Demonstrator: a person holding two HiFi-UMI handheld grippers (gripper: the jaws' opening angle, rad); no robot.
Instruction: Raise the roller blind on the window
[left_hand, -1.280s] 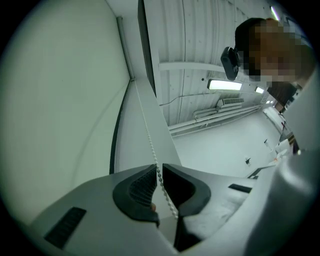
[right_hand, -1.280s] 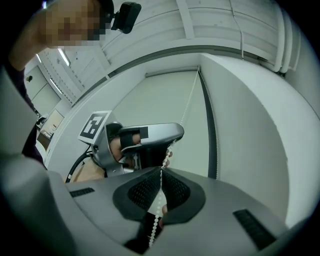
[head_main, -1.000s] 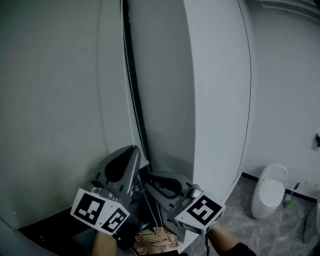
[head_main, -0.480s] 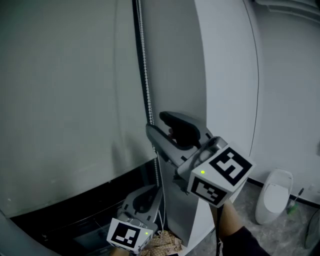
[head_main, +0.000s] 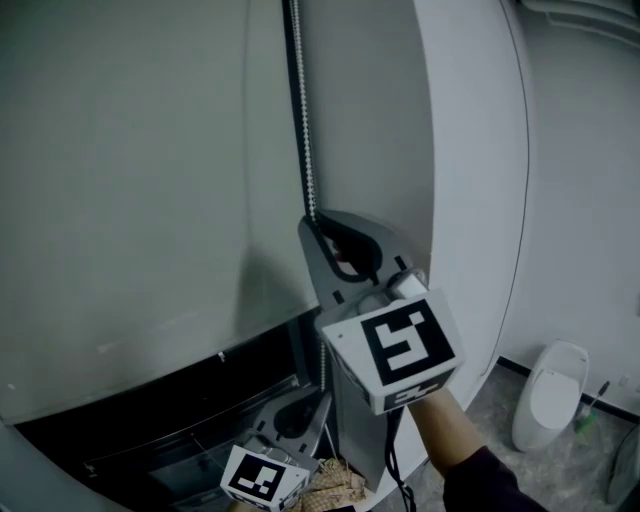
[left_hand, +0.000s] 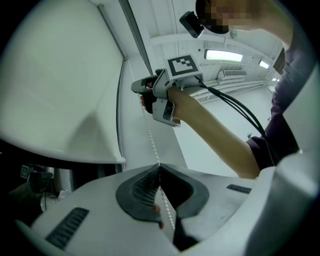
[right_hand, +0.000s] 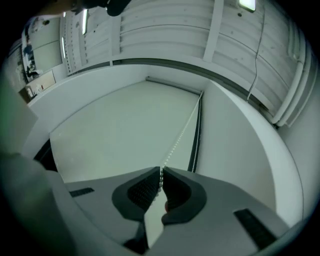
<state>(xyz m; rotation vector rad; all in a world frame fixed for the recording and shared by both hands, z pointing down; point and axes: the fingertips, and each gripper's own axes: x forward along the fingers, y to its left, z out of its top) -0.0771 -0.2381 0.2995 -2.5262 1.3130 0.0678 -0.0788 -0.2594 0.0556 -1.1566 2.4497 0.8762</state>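
The grey roller blind (head_main: 130, 200) covers most of the window, with dark glass (head_main: 150, 430) showing below its bottom edge. Its white bead chain (head_main: 305, 150) hangs beside the blind's right edge. My right gripper (head_main: 318, 222) is high on the chain; its jaws have just been closing and now pinch the beads (right_hand: 177, 142) at the tips (right_hand: 161, 170). Lower down, my left gripper (head_main: 320, 400) is shut on the same chain (left_hand: 149, 135), which passes through its closed tips (left_hand: 159, 166). In the left gripper view the right gripper (left_hand: 142, 92) is above.
A white curved wall panel (head_main: 470, 150) stands right of the chain. A white toilet (head_main: 548, 395) and a green-handled brush (head_main: 590, 405) are on the grey floor at lower right. Something beige and woven (head_main: 335, 485) lies under the left gripper.
The right gripper has climbed the chain from beside the left gripper to well above it. The left gripper has sunk toward the picture's bottom. More dark glass shows below the blind.
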